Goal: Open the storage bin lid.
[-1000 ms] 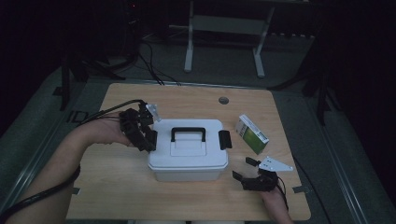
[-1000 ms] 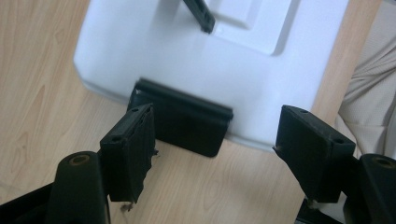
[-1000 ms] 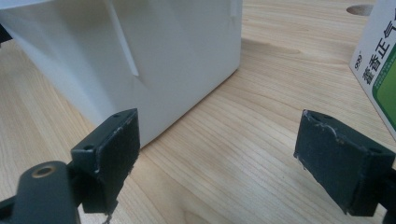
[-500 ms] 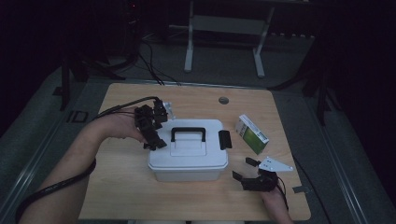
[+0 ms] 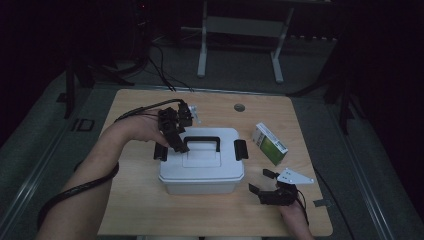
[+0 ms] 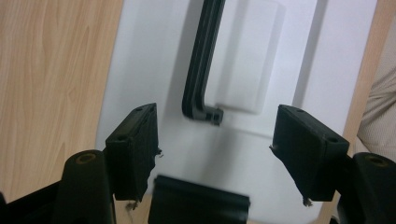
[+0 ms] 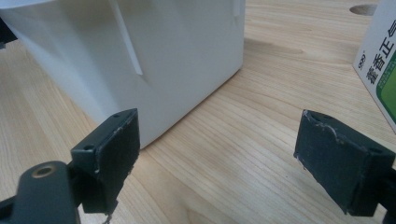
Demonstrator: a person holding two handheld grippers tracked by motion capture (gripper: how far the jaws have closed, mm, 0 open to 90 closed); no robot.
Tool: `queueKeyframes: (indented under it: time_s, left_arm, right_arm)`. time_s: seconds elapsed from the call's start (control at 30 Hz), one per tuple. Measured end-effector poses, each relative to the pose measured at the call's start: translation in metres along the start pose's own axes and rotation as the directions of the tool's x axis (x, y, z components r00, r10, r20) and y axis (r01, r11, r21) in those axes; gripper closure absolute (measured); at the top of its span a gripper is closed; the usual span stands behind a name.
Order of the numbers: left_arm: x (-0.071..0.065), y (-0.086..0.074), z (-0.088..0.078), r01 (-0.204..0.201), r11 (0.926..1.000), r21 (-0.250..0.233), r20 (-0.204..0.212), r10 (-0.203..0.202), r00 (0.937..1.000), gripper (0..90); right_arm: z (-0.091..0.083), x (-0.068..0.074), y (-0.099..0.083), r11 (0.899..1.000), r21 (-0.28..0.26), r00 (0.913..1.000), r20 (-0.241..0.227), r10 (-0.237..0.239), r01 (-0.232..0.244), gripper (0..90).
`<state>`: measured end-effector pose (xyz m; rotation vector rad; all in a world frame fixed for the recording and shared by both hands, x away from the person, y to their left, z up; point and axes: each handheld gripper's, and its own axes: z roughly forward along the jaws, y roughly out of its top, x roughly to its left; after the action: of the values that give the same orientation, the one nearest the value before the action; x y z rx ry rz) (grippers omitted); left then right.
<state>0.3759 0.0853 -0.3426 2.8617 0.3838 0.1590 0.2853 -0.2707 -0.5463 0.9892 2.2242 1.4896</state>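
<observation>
We see a white box (image 5: 201, 167) mid-table (image 5: 140, 215), lid on, black handle (image 5: 202, 142) lying flat along the lid's far part. A black latch sits at each end: left latch (image 5: 160, 153), right latch (image 5: 241, 149).

Left gripper (image 5: 172, 141) hangs over the box's left end, pointing down at the lid, near the handle's left end and the left latch. In the left gripper view, left gripper (image 6: 215, 154) has its jaws spread with nothing between them but lid surface below; the pads press on nothing. The handle (image 6: 203, 60) runs up the frame, its corner end sitting between and just beyond the jaw tips. The left latch (image 6: 198, 203) shows as a black block at the bottom edge between the jaws. Whether a jaw touches the lid we cannot tell.

Right gripper (image 5: 265, 182) rests low near the table's front-right, jaws aimed at the box's front-right corner, apart from it. In the right gripper view, right gripper (image 7: 217, 158) has its jaws wide apart with only bare wood between them. The box (image 7: 140, 56) wall stands just past the left jaw, not touching it as far as we can see.

A green-and-white carton (image 5: 269, 144) lies right of the box, well clear of both grippers; its edge with printed characters, carton (image 7: 380, 60), shows at the right of the right gripper view. A round hole (image 5: 239, 107) sits in the table's far part.
</observation>
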Motion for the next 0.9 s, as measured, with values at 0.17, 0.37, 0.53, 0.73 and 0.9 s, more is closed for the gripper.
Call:
queueKeyframes:
  time_s: [0.17,0.37,0.53,0.73,0.9]
  left_arm:
    - [0.002,0.009,0.004,0.0,0.9998,0.018,0.014,-0.001,0.9999,31.6]
    - [0.001,0.023,0.01,-0.027,0.9987,0.043,0.015,0.026,0.9995,33.2]
    - [0.004,0.033,0.014,-0.058,0.9976,0.037,0.023,0.057,0.9981,38.6]
    - [0.007,0.038,0.019,-0.084,0.9952,0.052,0.024,0.082,0.9963,46.7]
    - [0.009,0.044,0.02,-0.106,0.992,0.067,0.022,0.105,0.9942,51.9]
  right_arm:
    - [0.0,0.0,0.0,1.0,0.001,1.0,-0.001,-0.002,0.002,13.8]
    - [0.0,0.0,0.0,1.0,0.001,1.0,-0.004,-0.001,0.001,13.8]
    - [0.0,0.0,0.0,1.0,0.002,1.0,-0.008,0.002,-0.002,13.8]
    - [0.0,0.0,-0.001,1.0,0.002,0.9999,-0.01,0.0,0.0,13.8]
    - [0.0,0.0,-0.001,1.0,0.003,0.9999,-0.011,0.001,-0.001,13.8]
